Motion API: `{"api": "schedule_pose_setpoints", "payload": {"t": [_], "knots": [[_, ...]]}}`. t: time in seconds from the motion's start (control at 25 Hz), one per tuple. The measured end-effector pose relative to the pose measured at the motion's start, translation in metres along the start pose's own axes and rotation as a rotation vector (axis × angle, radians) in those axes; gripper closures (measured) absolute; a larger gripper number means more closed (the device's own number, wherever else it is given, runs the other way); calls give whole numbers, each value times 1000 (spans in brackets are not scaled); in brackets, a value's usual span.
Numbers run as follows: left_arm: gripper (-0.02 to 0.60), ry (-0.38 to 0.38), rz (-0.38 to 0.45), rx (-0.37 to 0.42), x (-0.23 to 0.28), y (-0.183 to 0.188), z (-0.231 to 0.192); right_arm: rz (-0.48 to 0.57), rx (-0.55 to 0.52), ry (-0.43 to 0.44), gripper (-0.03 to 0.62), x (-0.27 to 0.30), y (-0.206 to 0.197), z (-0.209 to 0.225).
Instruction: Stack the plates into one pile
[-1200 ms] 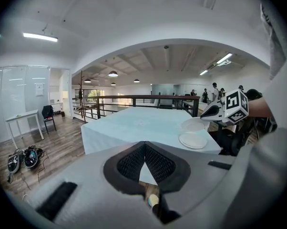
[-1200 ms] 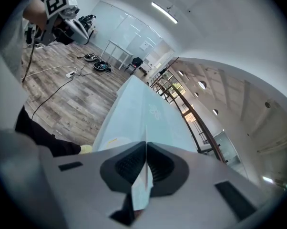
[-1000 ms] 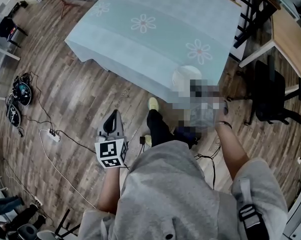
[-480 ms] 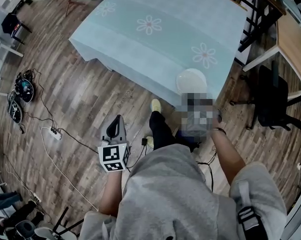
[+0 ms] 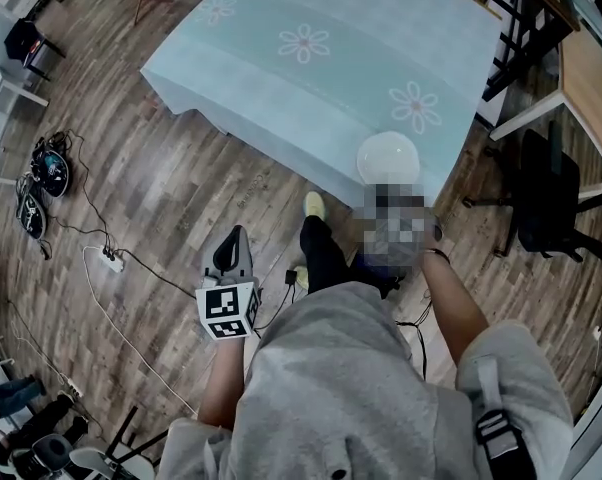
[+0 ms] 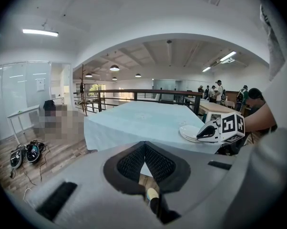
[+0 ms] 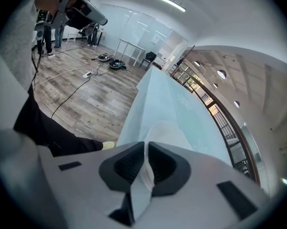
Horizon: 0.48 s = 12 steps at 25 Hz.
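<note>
A white plate [image 5: 388, 156] lies at the near right corner of the table [image 5: 311, 78], which has a pale blue flowered cloth. In the left gripper view it shows as a small pile of plates [image 6: 190, 132], with my right gripper [image 6: 201, 136] reaching its rim. In the right gripper view, my right gripper [image 7: 146, 168] is shut on the rim of the white plate [image 7: 165, 130] over the table edge. A mosaic patch hides it in the head view. My left gripper [image 5: 233, 238] hangs shut and empty over the floor, well left of the table corner.
Cables and a power strip [image 5: 106, 266] trail across the wooden floor at the left, beside dark gear [image 5: 51, 173]. A black office chair [image 5: 546, 193] and a wooden desk [image 5: 586, 78] stand right of the table. The person's shoe [image 5: 312, 206] is at the table's edge.
The right hand has come down toward the table corner with the plate, and more of the plate now shows. The left gripper has stayed where it was.
</note>
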<state>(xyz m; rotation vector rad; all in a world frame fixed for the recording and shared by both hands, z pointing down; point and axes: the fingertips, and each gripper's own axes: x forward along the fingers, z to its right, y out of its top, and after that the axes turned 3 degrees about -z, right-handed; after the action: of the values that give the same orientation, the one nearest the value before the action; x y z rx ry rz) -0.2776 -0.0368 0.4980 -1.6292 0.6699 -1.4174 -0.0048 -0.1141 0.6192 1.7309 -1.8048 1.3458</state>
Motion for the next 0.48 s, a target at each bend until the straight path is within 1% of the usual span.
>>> {"api": "schedule_pose_setpoints", "payload": {"t": [0.16, 0.36, 0.48], "knots": [[561, -8, 1, 1, 3, 2, 1, -3, 29, -12, 562, 3, -2, 9], [562, -15, 0, 1, 7, 3, 4, -18, 78, 34, 557, 9, -7, 3], [561, -20, -3, 1, 9, 3, 7, -16, 133, 38, 553, 10, -10, 3]]}}
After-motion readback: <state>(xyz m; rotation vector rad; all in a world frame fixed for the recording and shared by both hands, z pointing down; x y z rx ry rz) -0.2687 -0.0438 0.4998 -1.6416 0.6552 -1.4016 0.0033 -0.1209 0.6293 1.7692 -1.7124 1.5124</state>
